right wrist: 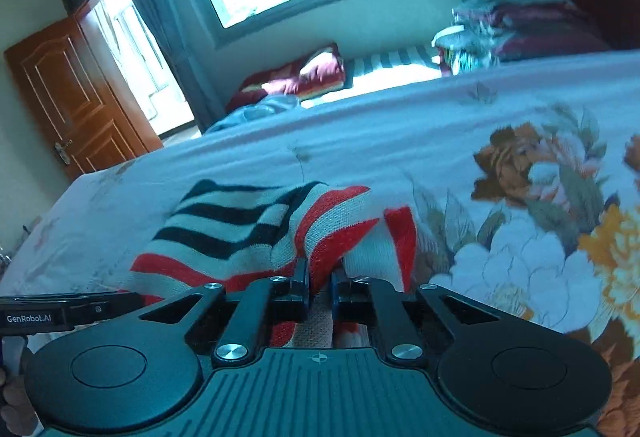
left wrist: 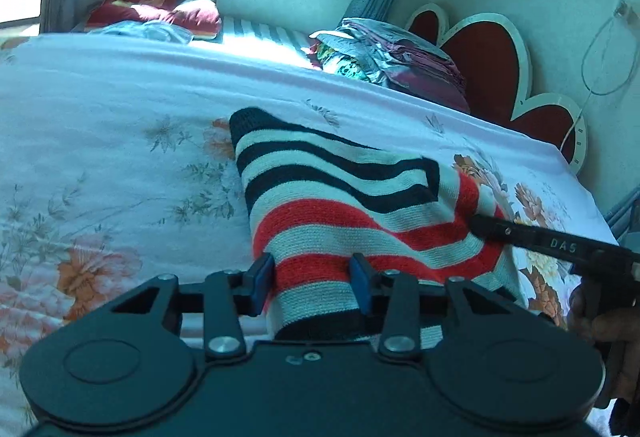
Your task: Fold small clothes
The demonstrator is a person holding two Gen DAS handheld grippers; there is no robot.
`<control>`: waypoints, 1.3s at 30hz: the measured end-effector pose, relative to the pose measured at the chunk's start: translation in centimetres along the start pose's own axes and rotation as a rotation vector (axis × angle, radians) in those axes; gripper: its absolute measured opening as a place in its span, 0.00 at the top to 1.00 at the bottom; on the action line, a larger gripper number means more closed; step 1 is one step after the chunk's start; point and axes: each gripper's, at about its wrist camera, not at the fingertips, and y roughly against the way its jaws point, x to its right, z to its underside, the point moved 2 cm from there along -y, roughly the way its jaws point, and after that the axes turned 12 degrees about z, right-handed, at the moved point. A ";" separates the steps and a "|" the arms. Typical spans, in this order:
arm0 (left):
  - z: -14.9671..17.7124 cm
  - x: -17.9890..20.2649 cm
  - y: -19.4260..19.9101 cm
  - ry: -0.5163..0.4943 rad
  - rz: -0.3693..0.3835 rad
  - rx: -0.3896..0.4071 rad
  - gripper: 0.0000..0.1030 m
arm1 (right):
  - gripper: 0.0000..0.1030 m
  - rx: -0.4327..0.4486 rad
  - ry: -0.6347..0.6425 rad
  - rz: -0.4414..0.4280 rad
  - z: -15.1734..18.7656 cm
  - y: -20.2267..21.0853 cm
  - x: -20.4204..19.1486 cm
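sweater (left wrist: 344, 205): black, white, red stripes | bedsheet (left wrist: 120, 109): white, orange floral | pillow (left wrist: 160, 13): maroon

Open floral bedsheet (left wrist: 120, 109) is seen left of the striped knit garment (left wrist: 340, 197); the far right corner is blocked by stacked folded clothes (left wrist: 400, 57) and the headboard (left wrist: 492, 57).

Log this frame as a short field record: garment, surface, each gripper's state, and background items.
garment: striped knit, black, white and red bands, partly folded
surface: floral bedsheet
left gripper: jaws apart, straddling the knit's near edge, not pinching
right gripper: jaws nearly together, knit pinched between them
fold state: a flap with black stripes lies over the red-striped part
background: clothes pile by the headboard; red pillow under the window; wooden door
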 end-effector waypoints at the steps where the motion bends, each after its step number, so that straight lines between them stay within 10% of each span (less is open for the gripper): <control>1: -0.1 0.3 -0.2 -0.036 -0.003 0.003 0.62 | 0.91 0.039 0.022 0.016 0.0 0.8 -0.1; 9: -1.2 2.1 -3.3 -0.203 -0.068 -0.131 0.59 | 0.90 -0.079 0.009 0.099 1.5 -2.6 1.5; 12: -2.2 2.3 -1.5 -0.211 -0.045 -0.072 0.61 | 0.54 0.020 0.019 0.178 -0.1 0.1 1.3; 15: -3.5 2.8 -1.9 -0.248 -0.011 -0.057 0.61 | 0.57 0.039 0.058 0.141 -2.0 0.2 0.5; 20: -3.6 2.6 -6.6 -0.280 -0.034 -0.209 0.62 | 0.92 -0.156 0.142 0.184 -2.2 -5.9 -0.5; 33: 0.2 4.3 1.3 -0.246 0.054 -0.120 0.70 | 0.92 -0.113 0.182 0.039 0.2 2.4 -2.2; 39: 3.1 5.6 -0.2 -0.346 -0.073 -0.146 0.68 | 0.93 -0.153 0.239 0.113 3.9 1.2 -3.0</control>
